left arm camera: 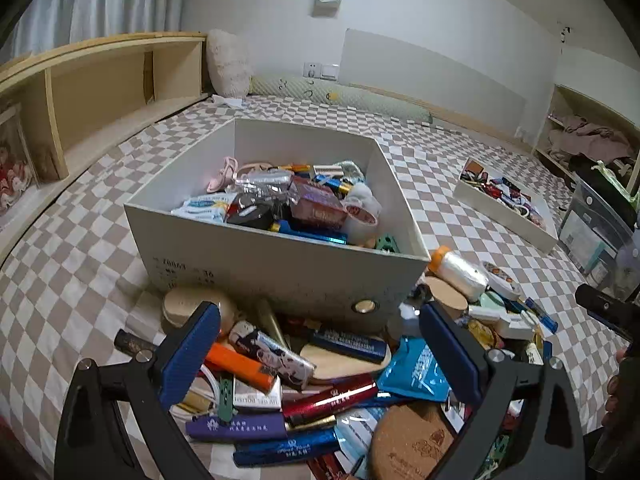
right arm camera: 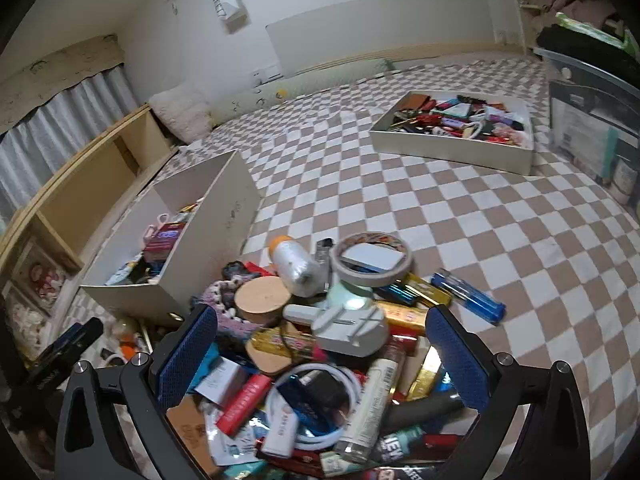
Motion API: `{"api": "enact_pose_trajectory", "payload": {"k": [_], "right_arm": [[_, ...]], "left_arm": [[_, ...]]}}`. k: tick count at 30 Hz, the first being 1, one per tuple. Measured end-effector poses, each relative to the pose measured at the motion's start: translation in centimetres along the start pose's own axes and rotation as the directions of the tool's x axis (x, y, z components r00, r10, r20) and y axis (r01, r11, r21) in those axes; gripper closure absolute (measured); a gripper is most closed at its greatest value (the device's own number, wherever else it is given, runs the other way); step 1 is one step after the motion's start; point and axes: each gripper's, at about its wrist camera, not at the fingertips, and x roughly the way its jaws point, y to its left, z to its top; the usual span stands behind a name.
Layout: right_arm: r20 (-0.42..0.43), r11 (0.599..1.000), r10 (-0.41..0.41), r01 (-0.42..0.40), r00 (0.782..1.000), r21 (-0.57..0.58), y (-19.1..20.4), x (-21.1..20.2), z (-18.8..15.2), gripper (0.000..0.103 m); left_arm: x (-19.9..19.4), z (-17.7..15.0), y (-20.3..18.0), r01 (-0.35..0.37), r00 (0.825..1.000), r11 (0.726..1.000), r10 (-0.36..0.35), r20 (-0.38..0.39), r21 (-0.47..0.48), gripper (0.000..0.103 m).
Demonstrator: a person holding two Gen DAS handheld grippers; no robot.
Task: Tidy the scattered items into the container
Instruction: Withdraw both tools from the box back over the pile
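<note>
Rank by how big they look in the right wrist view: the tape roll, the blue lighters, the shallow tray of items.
1. Shallow tray, though farthest away.
2. Tape roll.
3. Blue lighters, close in length to the roll, so that order is unsure.

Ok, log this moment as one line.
left claw: open, empty, over pile | right claw: open, empty, over pile | box: partly filled | many items outside

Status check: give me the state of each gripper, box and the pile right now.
left gripper: open, empty, over the pile.
right gripper: open, empty, over the pile.
white box: lidless, partly filled.
shallow tray: open, full of small items.
pile of items: still heaped on the checkered bedspread, outside the box.
tape roll: lying flat atop the pile.
</note>
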Motion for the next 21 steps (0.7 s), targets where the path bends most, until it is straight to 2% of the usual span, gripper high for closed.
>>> {"api": "enact_pose_trajectory", "payload": {"k": [8, 13, 21], "right_arm": [[-0.016, 0.999, -0.013, 0.014, 1.000, 0.038, -1.4, 0.5, -1.9, 0.000], [-0.011, 1.000, -0.020, 0.020, 1.000, 0.002, -1.5, 0.8, -2.7, 0.000], [-0.022, 0.999, 0.033, -0.032, 0.999, 0.042, -2.7, 0.9, -3.2, 0.000]], "left_arm": [[0.2, -1.5, -0.6, 0.022, 0.999, 0.999, -0.021, -0.037, 0.027, 0.003], [0.2, -2.3, -1.4, 0.066, 0.996, 0.997, -0.063, -0.065, 0.039, 0.003], [0.4, -3.8, -2.6, 0.114, 0.988, 0.990, -0.105, -0.117, 0.077, 0.003]]}}
